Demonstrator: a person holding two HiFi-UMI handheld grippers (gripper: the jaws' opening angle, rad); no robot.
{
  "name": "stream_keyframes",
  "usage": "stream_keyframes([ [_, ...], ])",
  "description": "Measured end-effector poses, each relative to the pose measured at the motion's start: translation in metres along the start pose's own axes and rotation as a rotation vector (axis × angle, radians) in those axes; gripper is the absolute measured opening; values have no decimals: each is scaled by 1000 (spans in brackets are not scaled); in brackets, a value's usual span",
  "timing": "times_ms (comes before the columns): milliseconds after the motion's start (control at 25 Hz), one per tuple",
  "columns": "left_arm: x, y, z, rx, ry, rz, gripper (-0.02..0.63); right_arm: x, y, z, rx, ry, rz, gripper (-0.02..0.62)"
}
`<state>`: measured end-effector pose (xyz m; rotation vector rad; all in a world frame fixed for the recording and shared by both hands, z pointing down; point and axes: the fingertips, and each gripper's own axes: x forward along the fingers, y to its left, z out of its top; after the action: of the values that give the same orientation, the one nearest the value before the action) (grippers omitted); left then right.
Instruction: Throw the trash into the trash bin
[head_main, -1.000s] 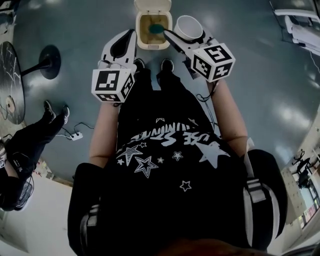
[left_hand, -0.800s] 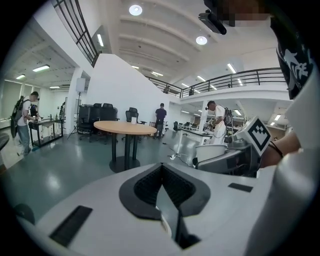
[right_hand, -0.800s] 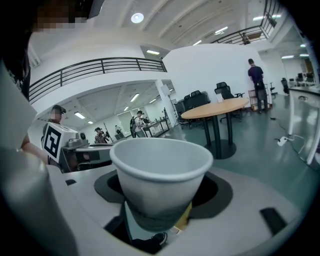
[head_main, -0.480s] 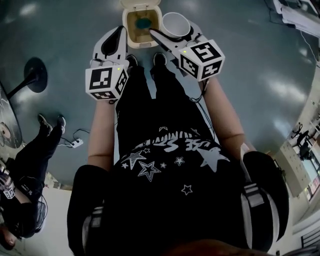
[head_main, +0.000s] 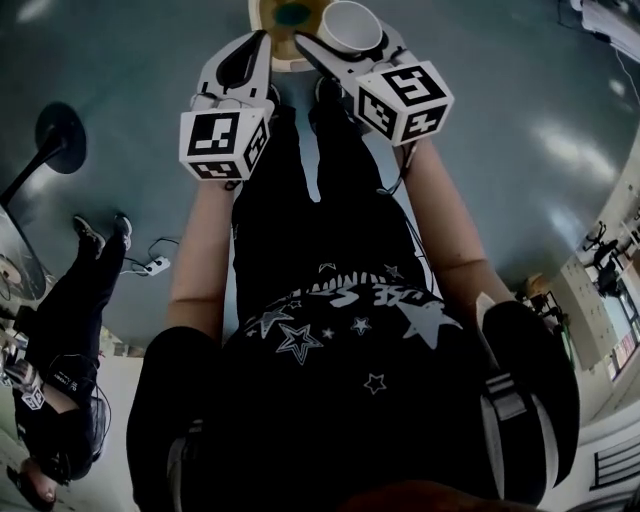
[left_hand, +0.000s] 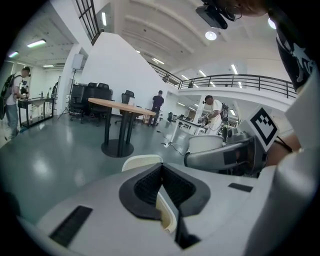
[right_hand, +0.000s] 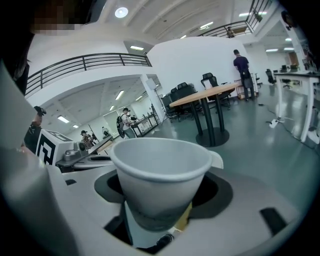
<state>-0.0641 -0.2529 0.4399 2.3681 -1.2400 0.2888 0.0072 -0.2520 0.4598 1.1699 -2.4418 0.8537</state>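
- The right tongs (right_hand: 162, 192) are clamped on a white paper cup (right_hand: 160, 170). The cup stands upright, mouth up, with the jaws spread wide round its lower body.
- In the head view the cup (head_main: 350, 25) sits just to the right of the trash bin (head_main: 270, 20), beside the opening and not over it. Letting go here would likely drop it on the floor (head_main: 500, 80) next to the bin.
- The grip is low and most of the cup rises above the pads. A quick tilt could swing the top out and spoil the aim.
- The paper wall is thin, so a harder squeeze may buckle it and make it stick to one pad on release.
- The cup looks empty and therefore light. I judge it could bounce off the rim or the raised lid.
- The left tongs (left_hand: 161, 167) are closed on nothing, with the pads meeting. In the head view they (head_main: 262, 40) point at the bin's near-left edge. Moving closer could nudge the bin or knock its lid shut.
- The bin is cut off by the top edge of the head view, which makes lining up harder.
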Motion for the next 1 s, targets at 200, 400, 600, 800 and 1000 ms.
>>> stream_keyframes([
  [200,11,15,-36,-23,44,-7,11,21,-11,-30,31,30,-22,327],
  [400,26,25,-54,-18,65,-8,11,33,-25,-51,62,53,-38,327],
  [600,35,34,-76,-21,90,-5,11,47,-35,-75,95,74,-55,327],
  [800,43,37,-100,-33,124,6,11,59,-46,-92,124,84,-69,328],
  [1000,49,37,-124,-51,153,5,11,65,-56,-115,141,107,-83,327],
])
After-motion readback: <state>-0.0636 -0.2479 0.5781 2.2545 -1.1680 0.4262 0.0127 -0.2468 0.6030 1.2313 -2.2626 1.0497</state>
